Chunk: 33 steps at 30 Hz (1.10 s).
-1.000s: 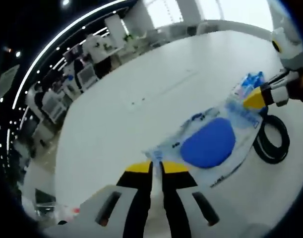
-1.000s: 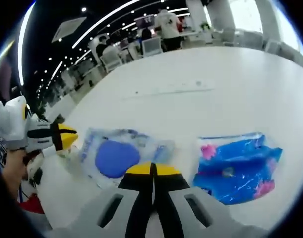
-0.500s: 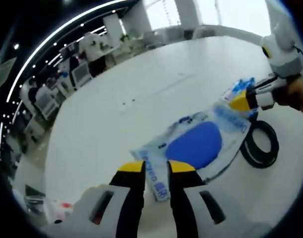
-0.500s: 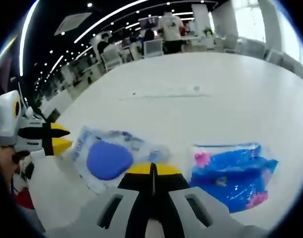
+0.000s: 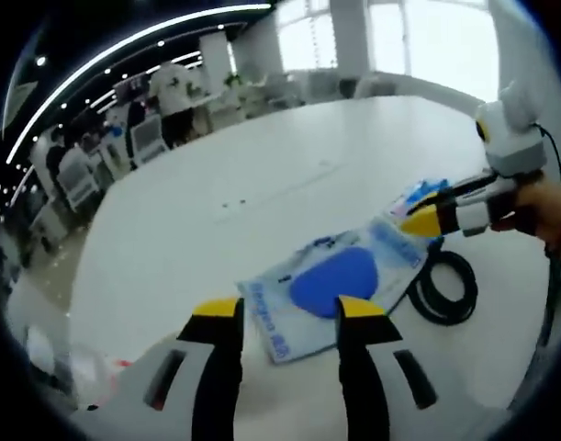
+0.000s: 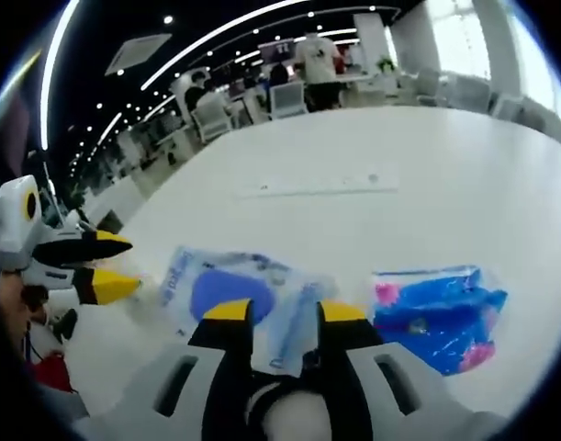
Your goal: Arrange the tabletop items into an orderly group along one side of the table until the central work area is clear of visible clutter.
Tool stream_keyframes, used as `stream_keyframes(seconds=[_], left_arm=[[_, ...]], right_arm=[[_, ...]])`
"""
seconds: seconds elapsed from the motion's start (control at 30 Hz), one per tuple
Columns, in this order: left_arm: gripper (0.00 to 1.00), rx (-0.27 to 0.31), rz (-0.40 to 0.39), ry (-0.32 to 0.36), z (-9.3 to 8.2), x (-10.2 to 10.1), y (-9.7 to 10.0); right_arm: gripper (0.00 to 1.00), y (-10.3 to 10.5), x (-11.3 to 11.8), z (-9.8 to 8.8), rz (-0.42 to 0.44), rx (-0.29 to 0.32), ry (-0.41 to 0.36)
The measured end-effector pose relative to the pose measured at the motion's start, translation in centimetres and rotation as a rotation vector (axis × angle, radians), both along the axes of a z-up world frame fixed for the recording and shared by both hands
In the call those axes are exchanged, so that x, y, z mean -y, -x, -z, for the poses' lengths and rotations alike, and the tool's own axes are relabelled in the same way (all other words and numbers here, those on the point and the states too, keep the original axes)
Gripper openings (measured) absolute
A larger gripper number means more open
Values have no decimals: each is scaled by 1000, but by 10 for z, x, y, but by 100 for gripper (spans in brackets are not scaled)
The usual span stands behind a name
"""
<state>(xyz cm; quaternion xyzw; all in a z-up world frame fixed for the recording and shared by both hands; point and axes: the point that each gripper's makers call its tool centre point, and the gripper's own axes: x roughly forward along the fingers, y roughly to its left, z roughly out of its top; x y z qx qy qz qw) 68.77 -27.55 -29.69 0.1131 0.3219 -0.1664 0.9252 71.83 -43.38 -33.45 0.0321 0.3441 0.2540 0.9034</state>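
A clear bag with a blue oval pad lies flat on the white table, just beyond my left gripper, whose jaws stand open on either side of the bag's near edge. My right gripper comes in from the right at the bag's far corner. In the right gripper view the same bag lies in front of my right gripper, which is open. A blue and pink packet lies to its right. The left gripper stands open at the bag's left end.
A black cable coil lies beside the bag, under the right gripper. The blue packet peeks out behind that gripper. The wide far part of the table is bare. People, chairs and desks stand beyond it.
Both grippers were shut on opposite ends of the clear bag; both have opened and let it go. The bag now rests flat on the table.
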Motion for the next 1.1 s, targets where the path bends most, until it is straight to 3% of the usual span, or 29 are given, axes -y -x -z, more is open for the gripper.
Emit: stream_keyframes(seconds=[0.23,0.4,0.53,0.63,0.8,1.1], left_arm=[[60,-8,75,61,-16,12,20],[71,50,136,134,-37,21,29],[79,78,157,148,-46,21,36],[87,91,171,216,-54,24,43],[99,108,189,227,-61,24,56],[99,133,234,221,-73,23,78]], right_arm=[[50,17,1,-13,-20,13,13],[54,33,1,-21,-39,5,12],[59,44,-2,-24,-60,-2,15],[63,53,-5,-26,-84,-16,9],[69,68,-9,-24,-115,-44,16],[73,79,-8,-18,-129,-65,31]])
